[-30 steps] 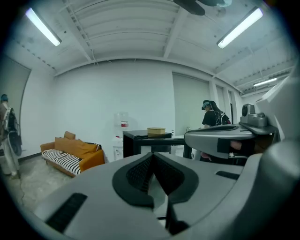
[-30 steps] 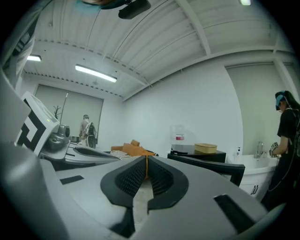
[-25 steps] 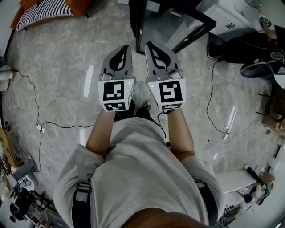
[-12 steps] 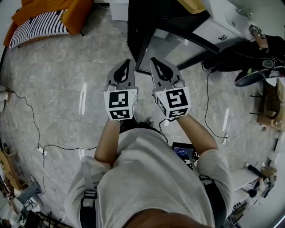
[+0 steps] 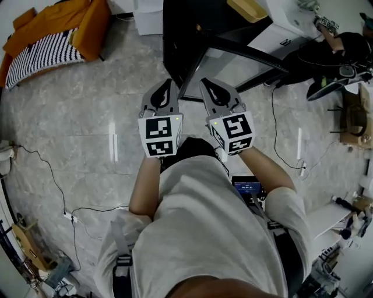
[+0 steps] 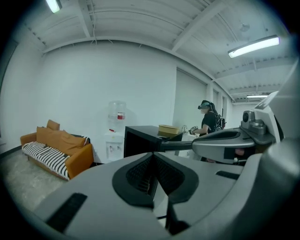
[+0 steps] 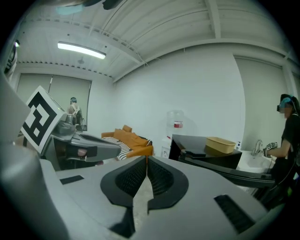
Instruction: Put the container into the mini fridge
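Container [image 5: 247, 9] sits on the fridge [image 5: 183, 35] top, near its right edge, easy to grab from above. The door [image 5: 233, 58] hangs open toward us, I'd guess so it can go straight in. Left gripper [image 5: 167, 83] and right gripper [image 5: 204, 82] are both clamped together, holding nothing, side by side just short of the door's edge. Loads of bare floor [image 5: 87, 116] on the left.
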Demonstrator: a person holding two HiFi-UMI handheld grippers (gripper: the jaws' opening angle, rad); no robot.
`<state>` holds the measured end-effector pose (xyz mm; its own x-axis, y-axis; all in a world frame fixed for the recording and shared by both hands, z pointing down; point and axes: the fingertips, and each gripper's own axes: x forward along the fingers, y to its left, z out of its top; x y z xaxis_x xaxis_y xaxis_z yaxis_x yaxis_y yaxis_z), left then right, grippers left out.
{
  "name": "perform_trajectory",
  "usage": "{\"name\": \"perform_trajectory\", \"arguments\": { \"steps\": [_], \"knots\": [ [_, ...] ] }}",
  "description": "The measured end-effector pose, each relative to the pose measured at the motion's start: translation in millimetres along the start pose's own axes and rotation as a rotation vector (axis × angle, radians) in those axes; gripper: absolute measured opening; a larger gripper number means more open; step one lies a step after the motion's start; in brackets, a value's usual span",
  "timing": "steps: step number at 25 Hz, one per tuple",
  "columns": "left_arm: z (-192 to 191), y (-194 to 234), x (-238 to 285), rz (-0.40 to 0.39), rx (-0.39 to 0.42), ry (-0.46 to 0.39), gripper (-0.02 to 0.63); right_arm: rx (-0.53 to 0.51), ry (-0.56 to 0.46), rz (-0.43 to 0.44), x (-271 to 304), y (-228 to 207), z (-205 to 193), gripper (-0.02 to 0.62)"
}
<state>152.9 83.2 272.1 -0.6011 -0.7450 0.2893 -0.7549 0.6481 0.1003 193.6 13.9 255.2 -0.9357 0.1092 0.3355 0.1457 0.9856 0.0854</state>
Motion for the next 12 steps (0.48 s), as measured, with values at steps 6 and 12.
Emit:
{"name": "perform_trajectory", "arguments": {
  "steps": [6,12],
  "knots": [
    [20,-11,36,-0.085,0.075,0.0,0.012,0.035,0.009,-0.025,19,-29,5,0.04],
    [50,-11,87,-0.159,0.149,-0.015,0.012,0.095,-0.001,-0.072,43,-71,18,0.04]
  ]
}}
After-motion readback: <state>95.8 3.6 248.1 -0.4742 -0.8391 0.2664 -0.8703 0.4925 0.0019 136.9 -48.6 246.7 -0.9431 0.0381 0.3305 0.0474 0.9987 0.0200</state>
